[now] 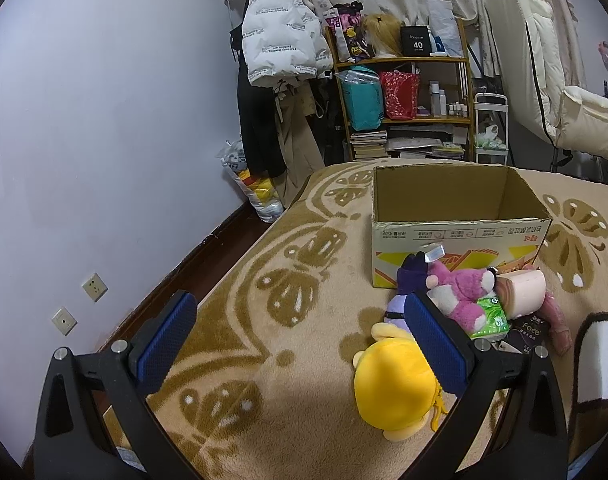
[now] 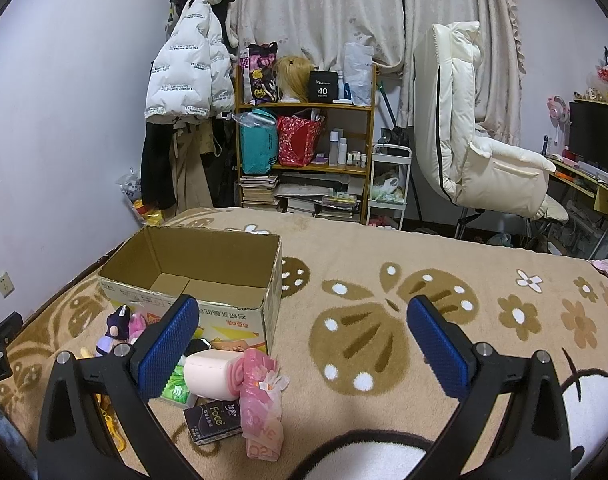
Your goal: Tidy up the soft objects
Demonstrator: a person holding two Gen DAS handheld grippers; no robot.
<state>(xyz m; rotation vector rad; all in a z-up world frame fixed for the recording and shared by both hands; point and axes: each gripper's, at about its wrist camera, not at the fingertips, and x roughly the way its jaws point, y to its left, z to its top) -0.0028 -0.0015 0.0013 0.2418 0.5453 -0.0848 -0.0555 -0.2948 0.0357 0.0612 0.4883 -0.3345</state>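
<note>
An open, empty cardboard box (image 1: 460,236) (image 2: 192,280) stands on the bed blanket. In front of it lies a pile: a yellow plush (image 1: 392,388), a purple plush (image 1: 408,280) (image 2: 116,328), a pink plush bear (image 1: 460,292), a pink roll (image 1: 522,290) (image 2: 212,374), a green tissue pack (image 1: 490,318) (image 2: 176,388), a dark "Face" pack (image 1: 528,332) (image 2: 214,420) and a pink plastic bag (image 2: 262,400). My left gripper (image 1: 300,332) is open and empty, left of the pile, its right finger over the yellow plush. My right gripper (image 2: 302,336) is open and empty, right of the pile.
The beige patterned blanket (image 2: 384,320) covers the bed. A wall (image 1: 104,120) and floor gap run along the left. Beyond the bed stand a cluttered shelf (image 2: 304,140), hanging coats (image 2: 184,80), a white chair (image 2: 484,140) and a desk (image 2: 584,176).
</note>
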